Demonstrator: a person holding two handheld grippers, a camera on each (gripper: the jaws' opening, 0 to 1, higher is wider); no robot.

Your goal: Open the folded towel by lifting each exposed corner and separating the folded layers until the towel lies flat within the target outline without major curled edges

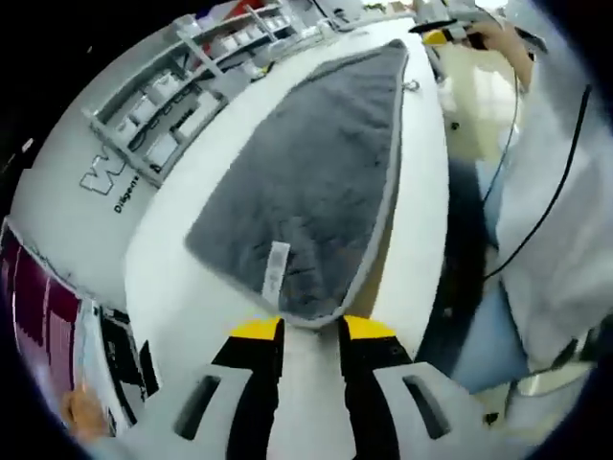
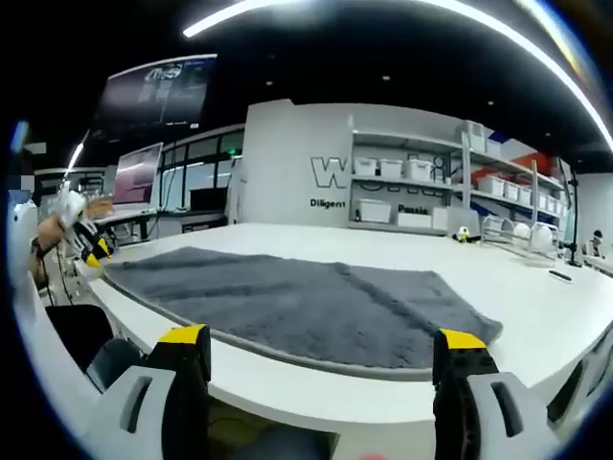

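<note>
Setting: a robotics lab or technical workspace, indoors, dark ceiling.

- Long white worktable (image 2: 536,287), smooth top, running toward the far wall.
- Far white partition wall (image 2: 287,158) bearing large grey lettering (image 2: 329,172) and a smaller printed line beneath.
- Grey metal shelving unit (image 2: 421,187) against that wall, stocked with rows of white storage bins (image 2: 375,211); more bins continue to the right.
- Bright linear ceiling light strips (image 2: 536,57) overhead.
- Large wall-mounted display screen (image 2: 158,91) at upper left, with a desk monitor (image 2: 139,172) and glazed partitions (image 2: 196,168) below it.
</note>
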